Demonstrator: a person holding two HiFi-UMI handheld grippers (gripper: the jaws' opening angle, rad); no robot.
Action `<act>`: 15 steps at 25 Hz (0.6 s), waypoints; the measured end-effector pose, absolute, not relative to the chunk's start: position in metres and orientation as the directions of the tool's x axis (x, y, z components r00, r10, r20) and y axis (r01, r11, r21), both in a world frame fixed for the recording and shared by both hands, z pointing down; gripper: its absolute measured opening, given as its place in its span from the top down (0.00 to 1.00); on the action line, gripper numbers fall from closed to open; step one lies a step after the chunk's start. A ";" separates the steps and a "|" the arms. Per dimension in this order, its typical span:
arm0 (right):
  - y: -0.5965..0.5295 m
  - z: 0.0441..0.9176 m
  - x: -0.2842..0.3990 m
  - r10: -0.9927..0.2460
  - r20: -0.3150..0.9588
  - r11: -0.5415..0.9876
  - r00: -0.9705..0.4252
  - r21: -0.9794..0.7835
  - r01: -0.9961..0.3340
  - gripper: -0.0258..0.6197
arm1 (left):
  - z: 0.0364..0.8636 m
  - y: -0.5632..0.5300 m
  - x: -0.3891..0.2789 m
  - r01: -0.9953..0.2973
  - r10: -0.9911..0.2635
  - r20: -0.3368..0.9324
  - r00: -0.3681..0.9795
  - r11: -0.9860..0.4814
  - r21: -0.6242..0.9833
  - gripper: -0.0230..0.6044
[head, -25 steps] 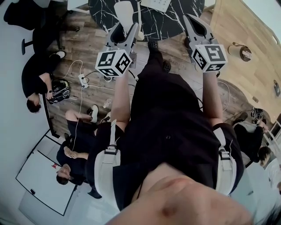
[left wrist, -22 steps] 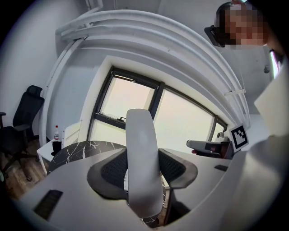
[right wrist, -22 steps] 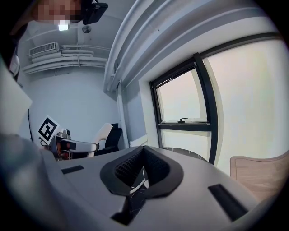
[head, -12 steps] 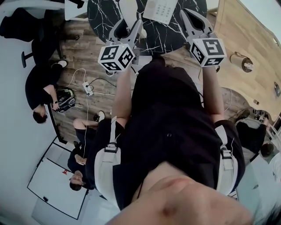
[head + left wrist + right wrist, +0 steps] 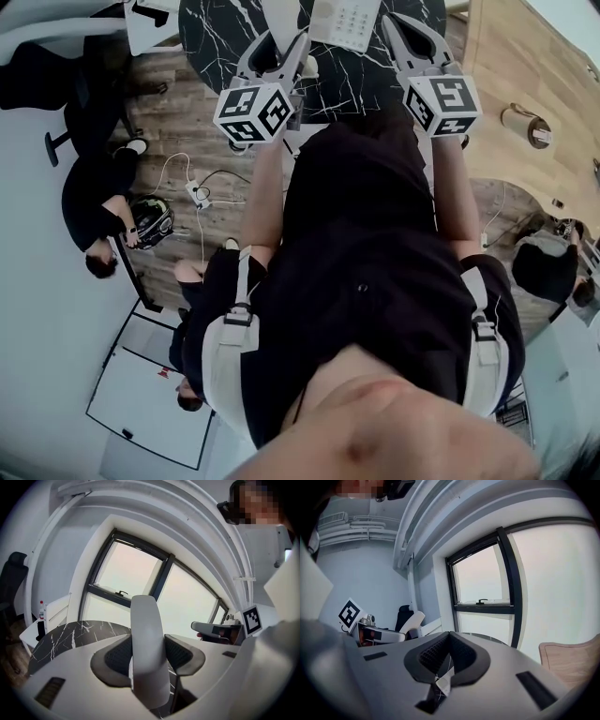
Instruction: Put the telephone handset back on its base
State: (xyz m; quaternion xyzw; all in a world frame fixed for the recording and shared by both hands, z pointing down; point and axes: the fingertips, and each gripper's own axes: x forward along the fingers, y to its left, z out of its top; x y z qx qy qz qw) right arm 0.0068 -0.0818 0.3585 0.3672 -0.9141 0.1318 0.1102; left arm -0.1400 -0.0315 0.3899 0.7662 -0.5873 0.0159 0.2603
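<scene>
My left gripper (image 5: 286, 47) is shut on the white telephone handset (image 5: 278, 21), which stands upright between the dark pads (image 5: 117, 656) in the left gripper view; there the handset (image 5: 146, 634) fills the gap of the left gripper (image 5: 149, 654). The white telephone base (image 5: 345, 21), with its keypad, lies on the round black marble table (image 5: 225, 37) just beyond both grippers. My right gripper (image 5: 401, 33) is held level with the left one; in the right gripper view the right gripper (image 5: 449, 641) is shut with nothing in it.
People sit on the wooden floor (image 5: 187, 131) at the left, among cables, a power strip (image 5: 199, 194) and a helmet (image 5: 153, 220). A whiteboard (image 5: 150, 403) lies at the lower left. A wooden wall (image 5: 534, 84) runs along the right. Large windows (image 5: 136, 573) stand behind the table.
The table and telephone base have come further into the head view and closer under the grippers. Both grippers keep their grip and spacing; the handset stays in the left one.
</scene>
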 end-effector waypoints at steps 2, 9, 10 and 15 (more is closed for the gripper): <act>-0.083 0.363 0.004 -0.642 0.308 0.692 -0.702 -0.163 -0.704 0.91 | 0.396 -0.035 -0.141 -0.907 -0.884 0.343 0.319 -0.179 0.381 0.60; -0.090 0.377 0.000 -0.633 0.337 0.684 -0.697 -0.180 -0.707 0.91 | 0.411 -0.049 -0.136 -0.903 -0.862 0.369 0.348 -0.203 0.379 0.60; -0.091 0.379 0.000 -0.631 0.341 0.684 -0.697 -0.180 -0.707 0.91 | 0.413 -0.052 -0.136 -0.903 -0.859 0.375 0.349 -0.202 0.379 0.60; -0.102 0.387 -0.001 -0.628 0.359 0.677 -0.690 -0.185 -0.712 0.91 | 0.428 -0.067 -0.134 -0.903 -0.837 0.407 0.365 -0.212 0.374 0.60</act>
